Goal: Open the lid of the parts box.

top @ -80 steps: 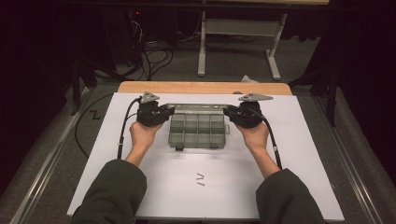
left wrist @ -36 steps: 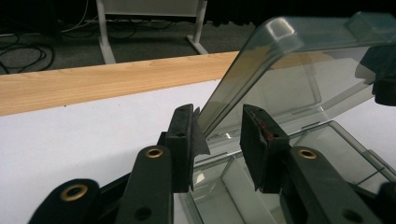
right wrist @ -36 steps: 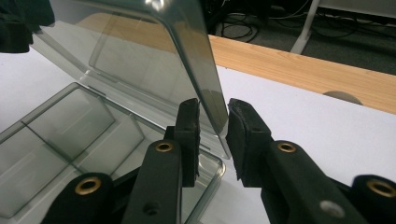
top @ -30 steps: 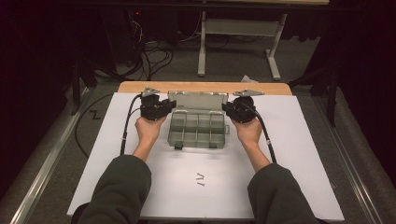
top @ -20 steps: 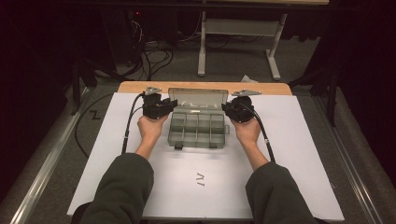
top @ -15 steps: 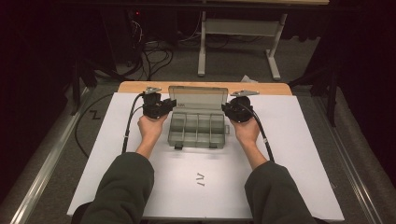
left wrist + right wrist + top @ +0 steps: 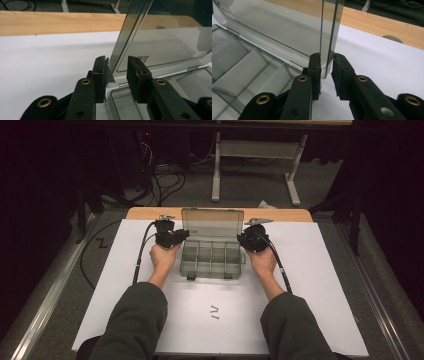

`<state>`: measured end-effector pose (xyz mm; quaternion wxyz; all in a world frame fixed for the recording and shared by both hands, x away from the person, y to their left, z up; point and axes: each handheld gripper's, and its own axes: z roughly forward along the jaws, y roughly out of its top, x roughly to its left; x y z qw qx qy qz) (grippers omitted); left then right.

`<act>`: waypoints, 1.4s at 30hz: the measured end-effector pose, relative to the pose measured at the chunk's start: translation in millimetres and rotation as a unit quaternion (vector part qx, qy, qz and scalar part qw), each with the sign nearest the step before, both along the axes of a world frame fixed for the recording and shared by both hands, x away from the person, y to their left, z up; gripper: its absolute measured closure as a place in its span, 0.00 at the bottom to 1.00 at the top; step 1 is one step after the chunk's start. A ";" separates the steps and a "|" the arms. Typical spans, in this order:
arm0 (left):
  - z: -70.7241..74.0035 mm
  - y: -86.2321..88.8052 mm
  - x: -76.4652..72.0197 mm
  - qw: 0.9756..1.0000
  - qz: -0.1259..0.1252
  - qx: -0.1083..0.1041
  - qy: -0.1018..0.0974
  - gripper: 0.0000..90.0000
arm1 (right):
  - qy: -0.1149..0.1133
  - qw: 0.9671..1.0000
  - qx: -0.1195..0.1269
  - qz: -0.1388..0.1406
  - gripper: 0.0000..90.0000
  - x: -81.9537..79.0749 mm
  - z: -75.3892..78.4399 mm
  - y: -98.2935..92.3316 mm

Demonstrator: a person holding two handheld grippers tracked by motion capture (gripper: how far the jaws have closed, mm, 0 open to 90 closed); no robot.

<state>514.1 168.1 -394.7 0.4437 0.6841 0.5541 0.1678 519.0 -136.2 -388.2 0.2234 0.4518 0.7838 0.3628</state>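
A clear grey compartment box (image 7: 210, 257) sits on the white sheet, its lid (image 7: 212, 224) standing upright at the back. My left gripper (image 7: 176, 238) is at the lid's left edge. In the left gripper view the jaws (image 7: 117, 72) straddle the lid (image 7: 155, 42); they have just been opening, and a gap shows at the right-hand pad. My right gripper (image 7: 246, 240) is at the lid's right edge. In the right gripper view its jaws (image 7: 326, 67) are shut on the lid (image 7: 287, 27). The compartments (image 7: 242, 72) look empty.
The white sheet (image 7: 325, 270) covers a wooden table whose far edge (image 7: 150, 213) shows behind the box. A small dark mark (image 7: 215, 311) lies on the sheet near the person. Cables (image 7: 142, 255) trail from both grippers. Beyond the table stand desk legs and floor wiring.
The lid, lying flat behind the box at first, has swung up to upright. Both grippers followed its side edges upward and forward.
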 end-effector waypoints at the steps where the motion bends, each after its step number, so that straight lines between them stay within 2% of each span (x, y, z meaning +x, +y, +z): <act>1: -2.2 0.1 1.0 1.000 0.002 0.007 0.005 0.75 | 0.002 1.000 0.000 -0.001 0.88 0.3 -0.8 0.2; 8: -7.4 0.9 4.5 1.000 0.009 0.012 0.016 0.72 | 0.008 1.000 -0.008 -0.002 0.87 2.6 -5.5 0.5; 11: -12.4 0.3 7.1 0.999 0.014 0.016 0.028 0.72 | 0.008 1.000 -0.010 -0.005 0.87 3.3 -6.0 0.6; 15: -14.4 -0.2 7.4 0.999 0.012 0.020 0.030 0.71 | 0.009 1.000 -0.009 -0.007 0.86 4.0 -6.7 -0.1; 24: -12.9 -2.5 5.2 0.999 0.002 0.021 0.028 0.71 | 0.008 1.000 -0.007 -0.011 0.84 3.8 -6.6 -0.2; 29: -12.4 -1.4 4.1 0.999 -0.005 0.013 0.030 0.72 | 0.010 1.000 -0.006 -0.012 0.82 3.2 -5.9 -1.0; 36: -9.6 -1.7 -1.2 0.999 -0.028 0.016 0.038 0.73 | 0.019 1.000 -0.005 -0.001 0.81 -1.0 -2.1 -1.4; 38: -9.8 -1.7 -1.7 0.999 -0.030 0.015 0.040 0.73 | 0.021 1.000 -0.011 0.005 0.81 -2.1 -1.8 -0.5; 42: -8.7 -2.6 -2.7 0.998 -0.036 0.012 0.041 0.75 | 0.023 1.000 -0.006 0.011 0.81 -3.8 -1.4 0.4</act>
